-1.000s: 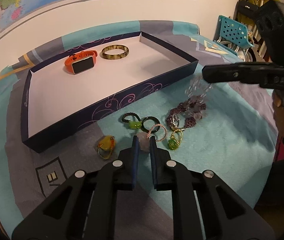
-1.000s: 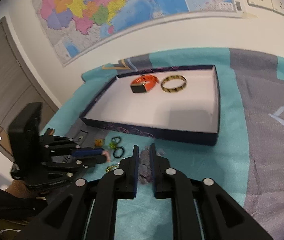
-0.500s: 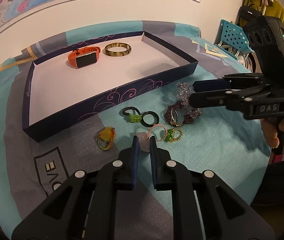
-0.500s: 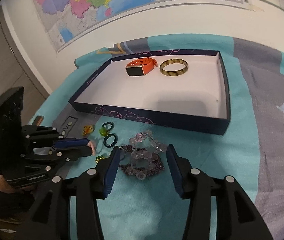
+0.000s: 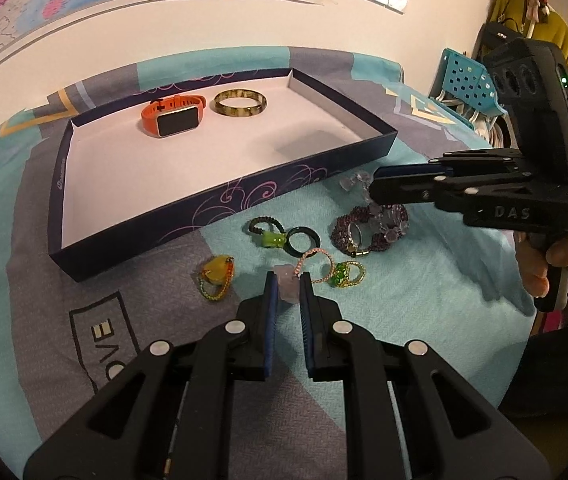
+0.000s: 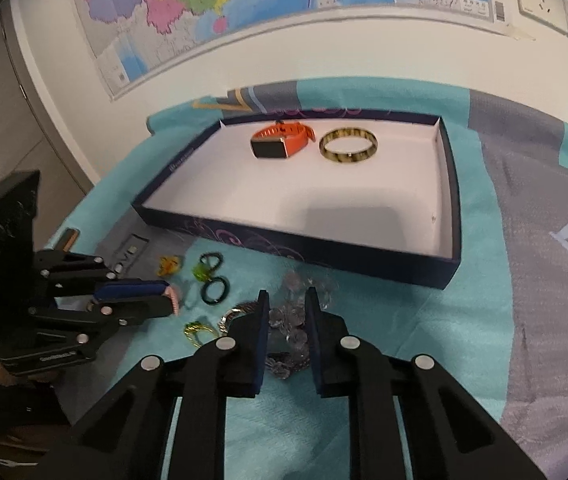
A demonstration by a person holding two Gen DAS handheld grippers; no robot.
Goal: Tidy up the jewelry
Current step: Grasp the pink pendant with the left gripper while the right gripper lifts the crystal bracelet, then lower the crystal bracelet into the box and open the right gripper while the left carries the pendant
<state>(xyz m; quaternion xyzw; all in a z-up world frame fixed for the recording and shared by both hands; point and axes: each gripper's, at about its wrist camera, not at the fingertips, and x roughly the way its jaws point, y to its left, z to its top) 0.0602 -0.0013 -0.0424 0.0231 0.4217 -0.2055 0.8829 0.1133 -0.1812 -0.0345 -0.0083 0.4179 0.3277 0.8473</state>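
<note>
Jewelry sorting beside the navy box.
Box holds 2 pieces at its far end: orange watch, bangle. Before its near wall, right claw, just closed, clamps the clear bead bracelet; left claw pinches a pink stone ring among loose rings.

Two wrist views, angled down, close over the bedspread
Both share the box and loose jewelry; each shows the other gripper
</note>
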